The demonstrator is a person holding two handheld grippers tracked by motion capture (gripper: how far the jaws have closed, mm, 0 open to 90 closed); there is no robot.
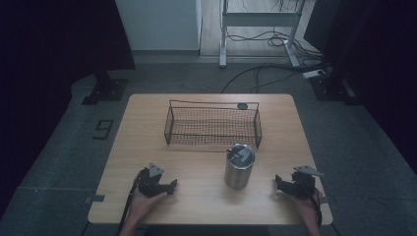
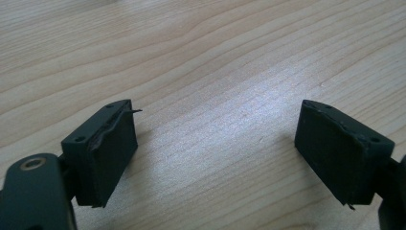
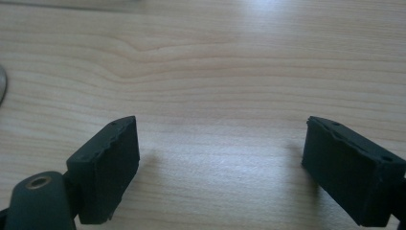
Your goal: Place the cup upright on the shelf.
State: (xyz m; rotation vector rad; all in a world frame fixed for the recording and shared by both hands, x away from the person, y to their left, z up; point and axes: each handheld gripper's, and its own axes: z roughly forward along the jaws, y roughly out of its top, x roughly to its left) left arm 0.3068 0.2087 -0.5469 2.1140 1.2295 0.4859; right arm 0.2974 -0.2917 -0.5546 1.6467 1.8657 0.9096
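**A:** ok so from the high view: steel cup point(image 1: 239, 166) with a lid stands upright near the middle of the table point(image 1: 147, 123), just in front of the wire basket point(image 1: 212, 125); a small dark round thing point(image 1: 242, 105) lies behind the basket, can't tell what it is; left gripper point(image 1: 169, 185) and right gripper point(image 1: 278, 183) rest near the front edge, one on each side of the cup and both apart from it; my guess is the cup ends up in the basket, since it's parked right at the basket's front wall

**B:** yeah, looks like a ready pose to me; both hands sit low at the table's near edge, forearms coming in from the bottom, jaws turned inward toward the cup; nothing touched yet

**A:** left gripper view: jaws spread wide, bare wood between them, holding nothing; one pad point(image 2: 112, 153) looks a bit frayed at its top edge

**B:** right gripper view: same deal, jaws wide apart over bare table, nothing held; a sliver of something grey and curved at the left edge is probably the cup; the right one looks better set for the grab
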